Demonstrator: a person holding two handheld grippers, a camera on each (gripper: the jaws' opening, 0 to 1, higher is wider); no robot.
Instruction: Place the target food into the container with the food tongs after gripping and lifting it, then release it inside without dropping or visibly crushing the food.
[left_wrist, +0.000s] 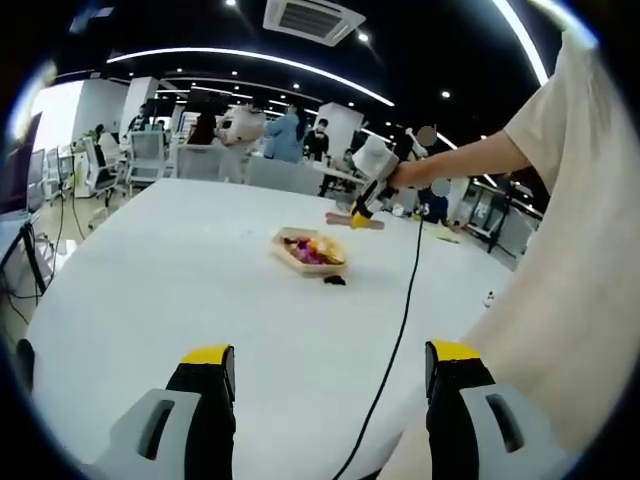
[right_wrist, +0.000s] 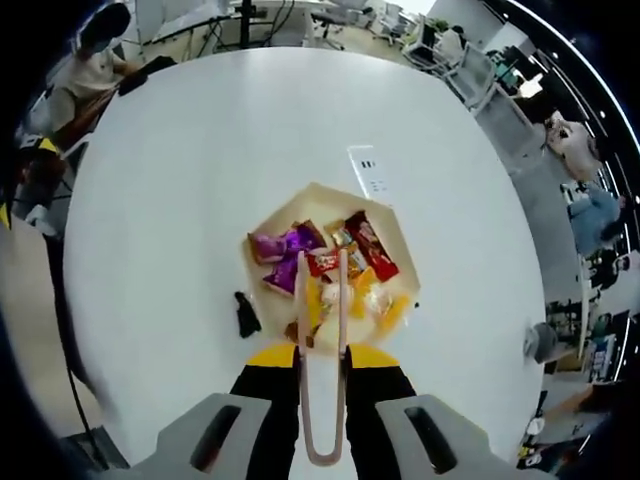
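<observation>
Right claw is clenched on the tongs, jaws pinching the looped end so the two wooden arms run fwd and their tips hang over the container. Tips sit slightly apart above the yellow and pale snacks at the container's near side; whether they touch any food can't be told. Container is a shallow tan tray on the white bench, packed w/ wrapped snacks, purple, red, yellow. One small dark piece lies on the bench just beside the tray's edge, outside it; likely the target food, tho that's a guess.

Left claw is released, jaws wide apart w/ nothing between, hovering low over the bench well back from the tray. In left gripper view the right claw shows held above the tray w/ a cable trailing down.

Step in hand, by the look: tongs gripped and poised, pickup not yet done. Next move calls for swinging tips to the dark piece, lowering, closing gently so it isn't crushed.
</observation>
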